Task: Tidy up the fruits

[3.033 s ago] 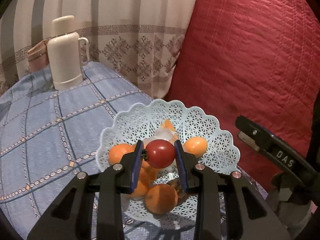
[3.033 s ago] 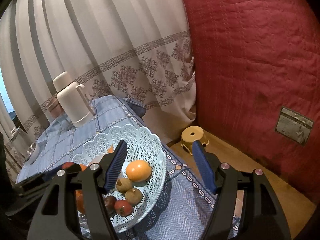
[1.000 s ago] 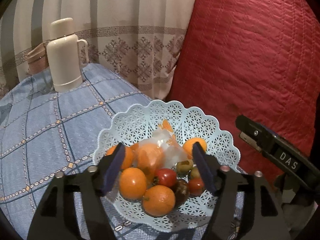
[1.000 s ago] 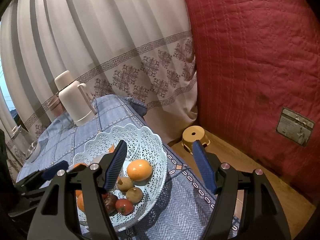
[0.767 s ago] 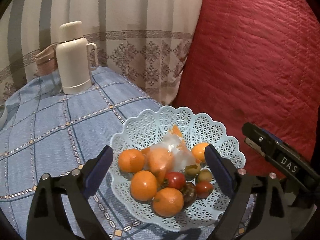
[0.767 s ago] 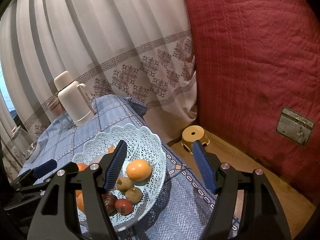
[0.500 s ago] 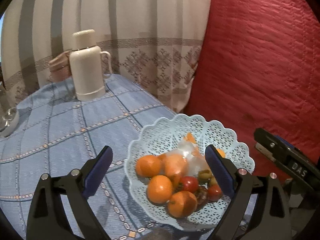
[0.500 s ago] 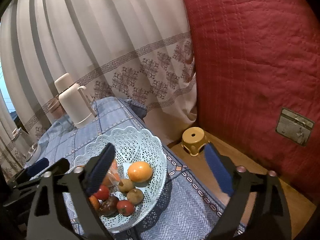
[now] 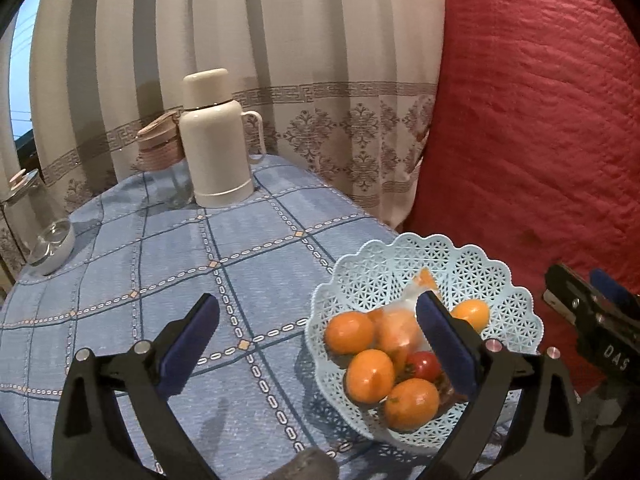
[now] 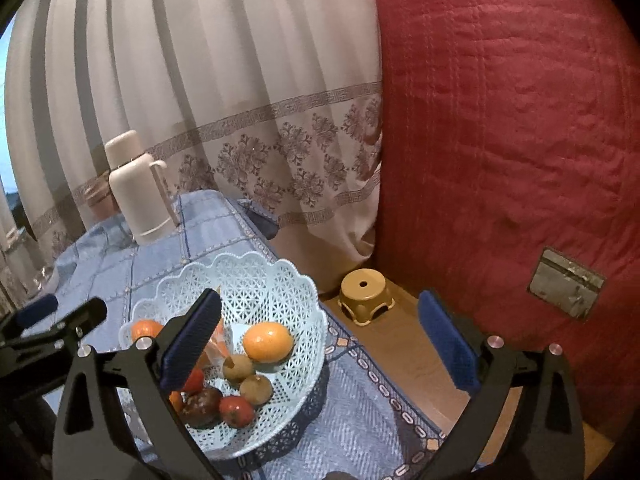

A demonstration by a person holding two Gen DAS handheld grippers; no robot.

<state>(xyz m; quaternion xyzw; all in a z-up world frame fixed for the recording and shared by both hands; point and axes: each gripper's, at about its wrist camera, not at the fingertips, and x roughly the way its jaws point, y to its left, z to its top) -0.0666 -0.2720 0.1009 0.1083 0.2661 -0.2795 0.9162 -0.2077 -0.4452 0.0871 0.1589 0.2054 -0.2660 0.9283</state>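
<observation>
A pale blue lattice fruit basket [image 9: 472, 256] stands at the table's right edge, also in the right wrist view [image 10: 276, 280]. It holds several oranges [image 9: 370, 376], a red tomato [image 9: 424, 365], a plastic bag with orange pieces [image 9: 400, 328], two kiwis [image 10: 256, 389] and a dark fruit [image 10: 202, 402]. My left gripper [image 9: 318, 342] is open and empty, above the tablecloth left of the basket. My right gripper [image 10: 320, 342] is open and empty, above the basket's right side.
A cream thermos [image 9: 216, 140] stands at the back of the blue checked tablecloth [image 9: 160, 272], with a pink container [image 9: 158, 148] behind it and a glass vessel [image 9: 44, 236] at far left. A curtain and a red quilted wall stand behind. A small brown stool [image 10: 364, 294] is on the floor.
The left gripper let the tomato go into the basket, opened wide, and pulled back up and to the left. The right gripper opened wider and stayed near the basket.
</observation>
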